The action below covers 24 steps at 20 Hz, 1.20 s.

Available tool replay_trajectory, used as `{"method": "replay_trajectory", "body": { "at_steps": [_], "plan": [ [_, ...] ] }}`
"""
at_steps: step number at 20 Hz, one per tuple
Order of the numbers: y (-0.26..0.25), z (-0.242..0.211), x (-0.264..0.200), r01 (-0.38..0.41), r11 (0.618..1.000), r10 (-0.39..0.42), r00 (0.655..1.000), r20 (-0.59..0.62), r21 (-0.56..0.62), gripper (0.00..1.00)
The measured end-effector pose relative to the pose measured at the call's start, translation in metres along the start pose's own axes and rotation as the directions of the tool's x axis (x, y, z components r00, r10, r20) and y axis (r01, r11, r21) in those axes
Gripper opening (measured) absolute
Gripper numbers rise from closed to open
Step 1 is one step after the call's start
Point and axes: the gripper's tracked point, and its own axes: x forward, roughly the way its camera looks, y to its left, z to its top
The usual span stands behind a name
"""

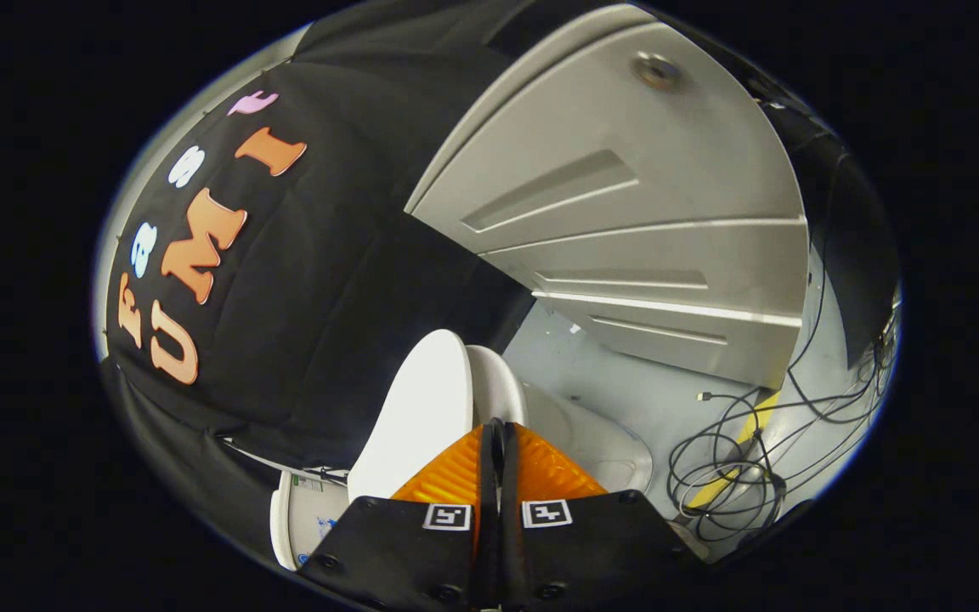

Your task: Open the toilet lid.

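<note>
The hand-held gripper [496, 427] has its two orange fingers [452, 473] pressed together, tips meeting with no gap

Even, fairly bright light, sharp focus throughout, strong fisheye bending at the rim, glare streaks on the grey panels [642, 229].

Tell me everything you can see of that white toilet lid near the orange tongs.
The smooth white oval plastic toilet lid is raised, standing almost on edge just ahead of the orange ribbed tongs. The tongs' two fingers are closed together, their tips at the lid's edge; whether anything is pinched between them cannot be made out. Beside the lid sits the white seat ring, with the white bowl beyond. Behind the lid hangs black cloth.
</note>
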Motion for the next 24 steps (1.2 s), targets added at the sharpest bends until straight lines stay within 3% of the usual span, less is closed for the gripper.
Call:
{"method": "replay_trajectory", "body": {
  "at_steps": [4, 13, 24],
  "plan": [
    [0.028, 0.014, -0.007, 0.000, 0.997, 0.002, 1.000, 0.028, -0.074, 0.08],
    [0.116, 0.033, -0.042, -0.076, 0.980, 0.088, 0.994, 0.060, -0.186, 0.08],
    [0.228, 0.027, -0.086, -0.161, 0.921, 0.191, 0.980, 0.054, -0.354, 0.08]
  ]
}}
